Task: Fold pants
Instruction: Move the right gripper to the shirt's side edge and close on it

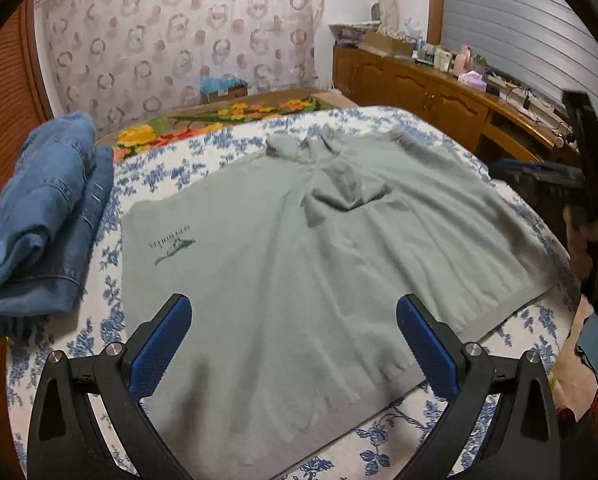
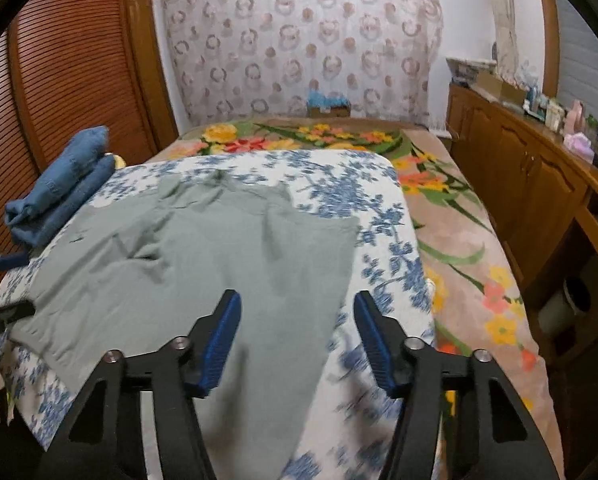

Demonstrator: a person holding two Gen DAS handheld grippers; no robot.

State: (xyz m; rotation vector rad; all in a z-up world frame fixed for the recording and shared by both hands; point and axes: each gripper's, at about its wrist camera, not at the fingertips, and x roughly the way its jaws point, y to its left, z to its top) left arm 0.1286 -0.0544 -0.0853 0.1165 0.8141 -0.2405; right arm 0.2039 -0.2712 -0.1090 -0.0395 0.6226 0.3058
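Observation:
Grey-green pants [image 1: 299,248] lie spread flat on the bed, with a dark logo [image 1: 171,246] near their left side and a rumpled fold toward the far end. My left gripper [image 1: 293,304] hovers open over the near part of the cloth, its blue pads wide apart and holding nothing. In the right wrist view the pants [image 2: 203,248] fill the left half of the bed. My right gripper [image 2: 297,296] is open above their right edge, which runs between the fingers without either pad pressing on it.
Folded blue jeans [image 1: 47,208] [image 2: 59,192] rest at the bed's left edge. A blue-flowered sheet [image 2: 339,184] covers the bed over a bright floral blanket [image 2: 459,272]. A cluttered wooden cabinet [image 2: 519,168] runs along the right, and a louvred wooden door [image 2: 71,60] stands on the left.

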